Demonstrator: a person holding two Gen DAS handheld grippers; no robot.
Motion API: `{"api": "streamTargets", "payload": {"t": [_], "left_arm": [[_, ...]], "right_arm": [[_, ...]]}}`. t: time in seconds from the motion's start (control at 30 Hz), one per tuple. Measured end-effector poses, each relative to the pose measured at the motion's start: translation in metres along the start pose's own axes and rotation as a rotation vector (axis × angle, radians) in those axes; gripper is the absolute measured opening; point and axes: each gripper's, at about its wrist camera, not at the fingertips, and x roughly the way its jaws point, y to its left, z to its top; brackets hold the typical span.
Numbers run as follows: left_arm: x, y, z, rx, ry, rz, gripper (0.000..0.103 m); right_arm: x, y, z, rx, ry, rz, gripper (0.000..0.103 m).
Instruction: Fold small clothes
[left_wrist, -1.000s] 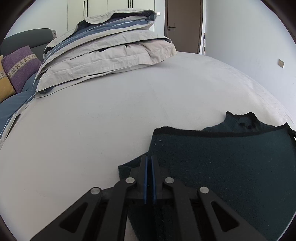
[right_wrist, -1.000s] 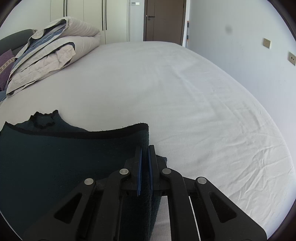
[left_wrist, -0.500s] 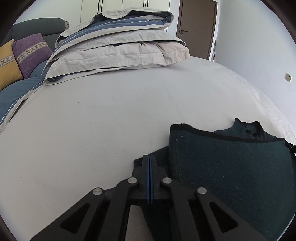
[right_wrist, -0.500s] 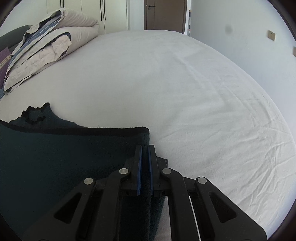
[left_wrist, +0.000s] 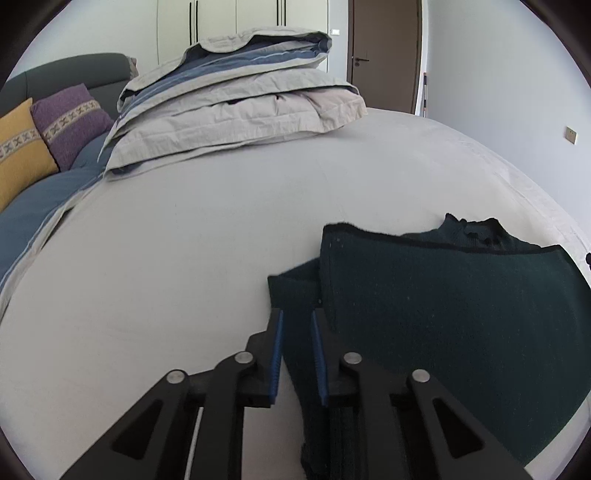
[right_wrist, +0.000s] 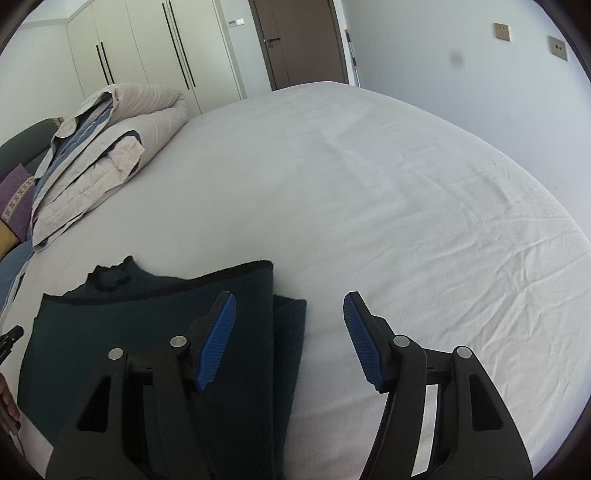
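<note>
- Dark green knitted garment, folded over with a black-trimmed edge on top, lies flat on the white bed sheet; in the left wrist view it spreads ahead and to the right of the left hand-held gripper.
- Left hand-held gripper: its blue-padded jaws stand a narrow gap apart and are opening; a strip of the garment's lower layer runs between them, and the pads do not appear to press on it.
- Right hand-held gripper: its jaws stand wide and are opening; the garment's right edge lies below the gap, nearer the left blue pad, and nothing is gripped.
- Ruffled neckline of the garment pokes out beyond the folded edge, ahead and to the left of the right hand-held gripper.
- Beige and blue folded duvet is stacked well ahead of the left hand-held gripper, at the far side of the bed.
- Purple patterned cushion and a yellow cushion sit far off to the left of that gripper.
- Brown door and white wardrobe doors stand beyond the bed, far ahead of the right hand-held gripper.
</note>
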Motion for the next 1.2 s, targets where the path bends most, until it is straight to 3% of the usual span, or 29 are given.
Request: {"api": "streamTargets", "payload": {"t": [0.1, 0.33, 0.5, 0.63, 0.8, 0.93, 1.0, 1.07, 1.1, 1.13, 1.2], "left_arm": [[0.009, -0.003, -0.018, -0.008, 0.062, -0.015, 0.022], [-0.004, -0.005, -0.034, 0.017, 0.064, -0.035, 0.012], [-0.01, -0.006, -0.042, 0.034, 0.061, -0.026, 0.008], [-0.011, -0.006, -0.046, 0.036, 0.061, -0.02, 0.007], [-0.011, -0.004, -0.047, 0.022, 0.065, -0.03, 0.007], [-0.022, 0.01, -0.045, -0.072, 0.039, -0.092, 0.007], [-0.031, 0.017, -0.045, -0.123, 0.015, -0.104, 0.016], [-0.036, 0.017, -0.043, -0.139, 0.004, -0.138, 0.038], [-0.037, 0.014, -0.042, -0.13, 0.005, -0.145, 0.056], [-0.037, 0.011, -0.042, -0.114, 0.004, -0.147, 0.064], [-0.034, 0.003, -0.041, -0.084, 0.014, -0.152, 0.064]], "right_arm": [[-0.014, 0.014, -0.025, -0.073, 0.035, 0.015, 0.059], [-0.001, 0.051, -0.062, -0.197, 0.109, 0.012, 0.059], [0.01, 0.058, -0.057, -0.204, 0.101, -0.019, 0.05], [0.021, 0.064, -0.059, -0.26, 0.113, -0.039, 0.049], [0.029, 0.061, -0.051, -0.244, 0.125, -0.025, 0.049], [0.027, 0.061, -0.047, -0.231, 0.114, -0.016, 0.049], [0.018, 0.057, -0.045, -0.193, 0.093, -0.022, 0.05], [0.007, 0.052, -0.042, -0.133, 0.066, -0.011, 0.05], [0.0, 0.049, -0.041, -0.102, 0.05, 0.002, 0.05], [-0.006, 0.047, -0.041, -0.076, 0.034, 0.009, 0.05], [-0.017, 0.047, -0.043, -0.051, 0.012, 0.02, 0.05]]}}
